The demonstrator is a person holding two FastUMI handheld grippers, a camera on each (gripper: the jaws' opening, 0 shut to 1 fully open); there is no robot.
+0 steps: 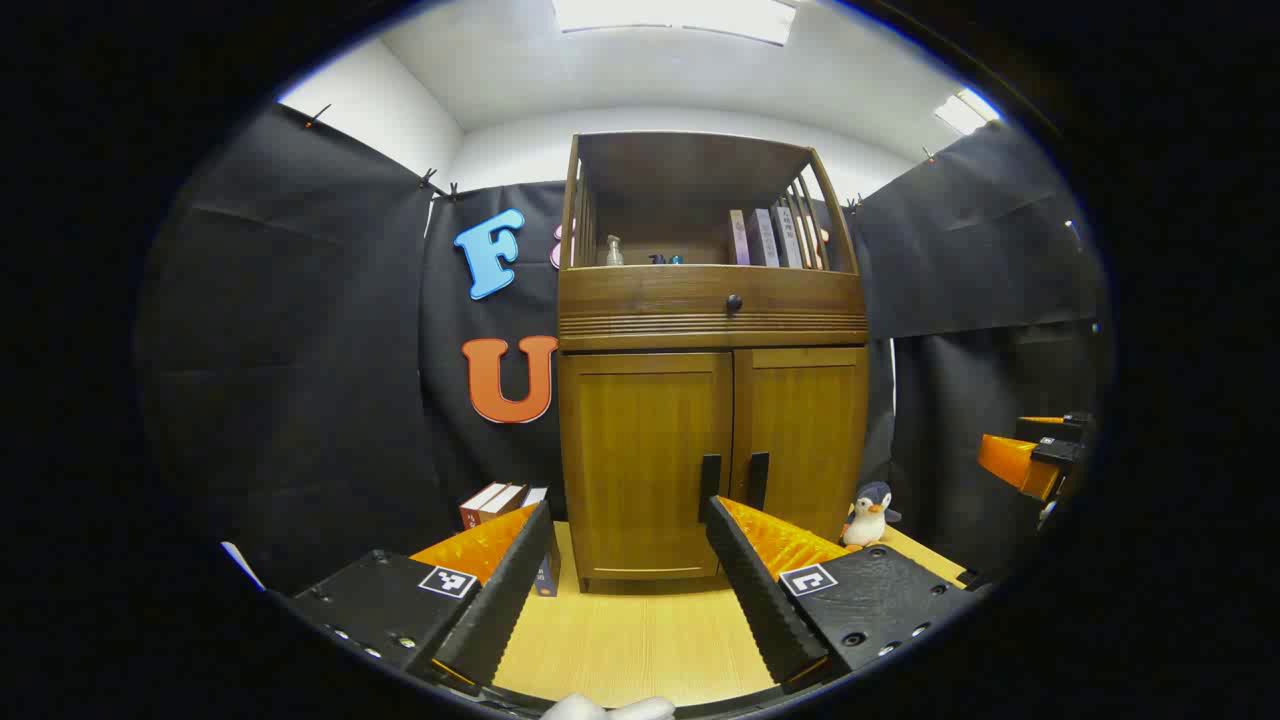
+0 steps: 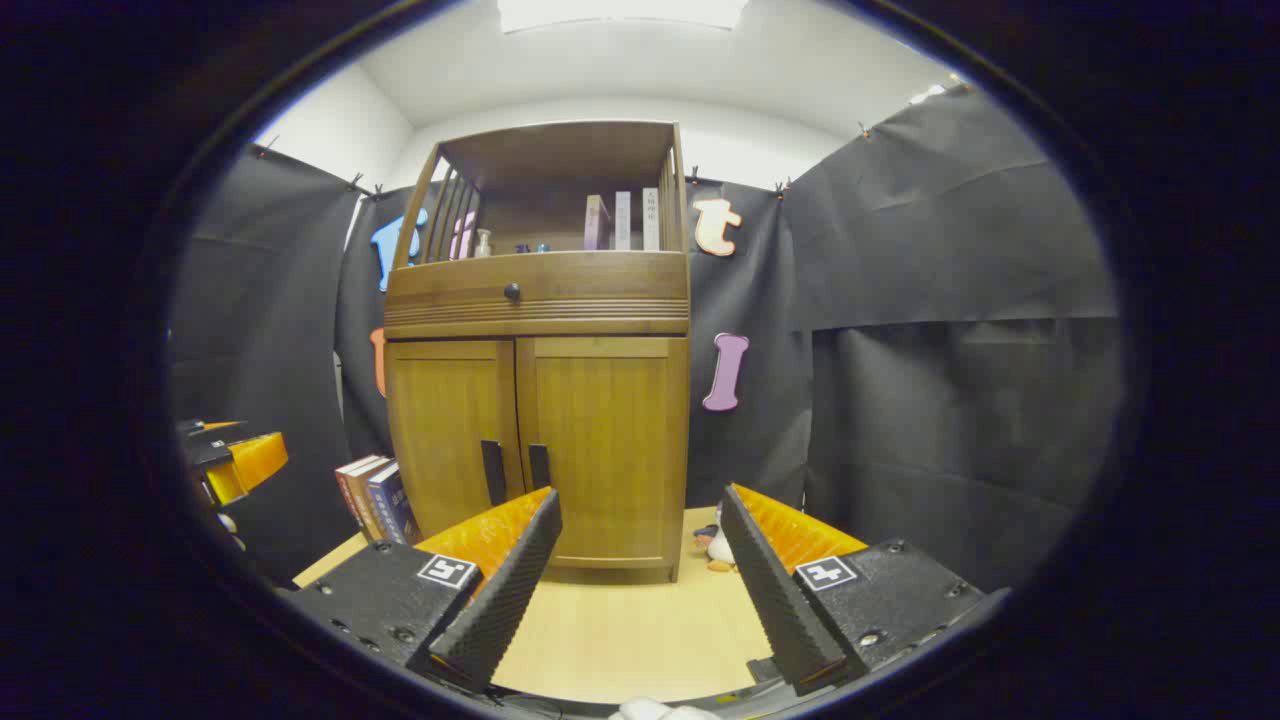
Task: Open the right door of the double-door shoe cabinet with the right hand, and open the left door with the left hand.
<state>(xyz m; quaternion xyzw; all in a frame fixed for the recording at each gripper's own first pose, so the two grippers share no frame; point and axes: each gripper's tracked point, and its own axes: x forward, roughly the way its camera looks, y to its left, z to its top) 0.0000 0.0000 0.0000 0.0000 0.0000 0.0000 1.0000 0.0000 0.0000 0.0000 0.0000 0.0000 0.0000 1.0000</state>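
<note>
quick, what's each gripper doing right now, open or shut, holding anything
Left gripper: open, holding nothing, short of the cabinet doors.
Right gripper: open, holding nothing.

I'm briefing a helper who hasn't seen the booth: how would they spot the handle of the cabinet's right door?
Find the wooden shoe cabinet on the table. Below its drawer sit two closed doors; the right door handle is a dark vertical bar at the centre seam. It is the right-hand bar of the pair, beside the left door handle.

Walls: black cloth (image 2: 950, 300) hangs behind and beside the worktop, white wall (image 1: 370, 110) above it.
Ceiling: white, with lit panels (image 1: 675, 15).
Worktop: pale wood (image 2: 640, 620).
</note>
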